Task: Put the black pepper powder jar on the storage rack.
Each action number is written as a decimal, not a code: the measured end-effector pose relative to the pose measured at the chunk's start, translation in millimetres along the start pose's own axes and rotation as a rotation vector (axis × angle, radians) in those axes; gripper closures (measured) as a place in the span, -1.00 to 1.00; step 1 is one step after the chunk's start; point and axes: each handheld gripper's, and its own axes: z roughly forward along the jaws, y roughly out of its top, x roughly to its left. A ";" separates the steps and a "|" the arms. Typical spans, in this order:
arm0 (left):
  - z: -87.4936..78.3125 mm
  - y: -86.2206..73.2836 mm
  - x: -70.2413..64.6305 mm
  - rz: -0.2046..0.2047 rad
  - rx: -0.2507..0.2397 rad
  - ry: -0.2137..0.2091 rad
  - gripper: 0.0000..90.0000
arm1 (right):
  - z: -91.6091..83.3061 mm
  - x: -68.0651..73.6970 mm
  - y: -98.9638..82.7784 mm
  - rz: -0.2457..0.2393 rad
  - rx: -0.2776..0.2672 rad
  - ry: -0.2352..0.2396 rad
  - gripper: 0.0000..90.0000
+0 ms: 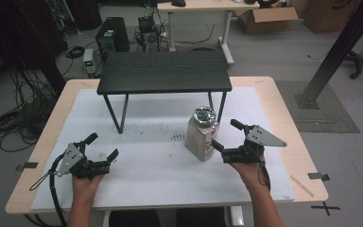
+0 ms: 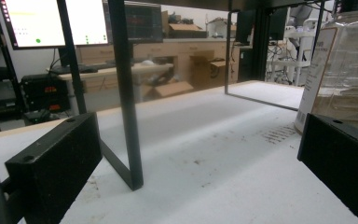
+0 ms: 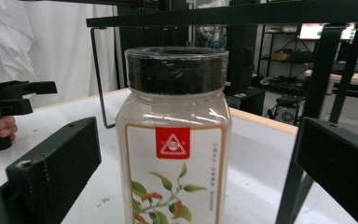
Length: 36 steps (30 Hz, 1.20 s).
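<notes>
At centre right of the high view, a clear plastic jar [image 1: 202, 134] with a dark lid and a botanical label stands upright on the white-covered surface [image 1: 156, 165], just in front of a small black shelf stand [image 1: 164, 72]. The right claw [image 1: 223, 137], jaws wide apart, sits just beside the jar, which stands centred between them in the right gripper view. The left claw [image 1: 103, 145], jaws also apart and empty, rests well off at lower left. Any grasp would likely do best squarely on the jar's body, below the lid. The stand's thin legs [image 1: 221, 107] rise close behind, and crumbs [image 1: 177, 136] dot the surface nearby.
</notes>
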 end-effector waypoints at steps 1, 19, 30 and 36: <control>0.0 0.0 0.0 0.000 0.001 0.000 -1.00 | 3.2 1.2 0.8 0.002 0.004 0.000 -1.00; 0.1 0.0 0.0 0.000 0.000 -0.001 -1.00 | 22.3 6.4 1.1 0.011 0.046 0.009 -1.00; 0.0 0.0 0.0 0.000 -0.001 0.000 -0.99 | 33.3 9.1 0.6 0.026 0.070 -0.005 -1.00; -0.1 0.0 0.0 0.000 -0.002 0.000 -1.00 | 40.8 10.7 0.1 0.038 0.082 -0.006 -1.00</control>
